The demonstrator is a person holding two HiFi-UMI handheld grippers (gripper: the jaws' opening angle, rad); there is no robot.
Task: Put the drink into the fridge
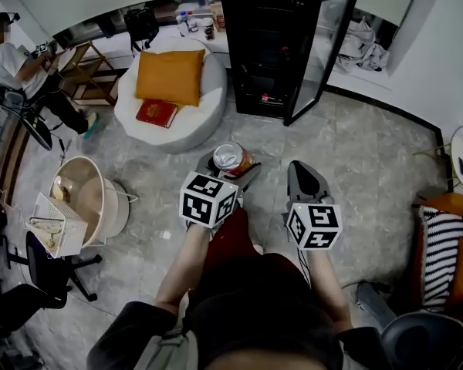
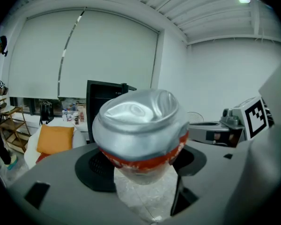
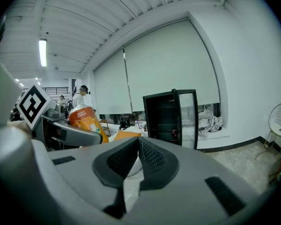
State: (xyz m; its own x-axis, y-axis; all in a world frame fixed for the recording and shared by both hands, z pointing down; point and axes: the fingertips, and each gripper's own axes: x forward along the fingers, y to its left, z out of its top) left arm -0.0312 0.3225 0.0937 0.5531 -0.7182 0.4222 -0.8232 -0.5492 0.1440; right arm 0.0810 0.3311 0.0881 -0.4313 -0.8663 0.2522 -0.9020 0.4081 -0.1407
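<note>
While the fridge (image 1: 264,48) stands ahead with its glass door (image 1: 325,51) swung open, the can (image 1: 231,159) sits above the tiled floor (image 1: 370,160), well short of the fridge: silver top, orange-red printed body, roughly upright. Left tongs (image 2: 143,168) spread wide, 2 pads pressed on the can's sides, grasping it. Right tongs (image 3: 138,149) clenched, pads meeting, nothing between them, beside the left, clear of the can.

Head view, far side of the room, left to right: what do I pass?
Seated person → wooden rack → white round seat → black fridge → open glass door → heap of cloth.
</note>
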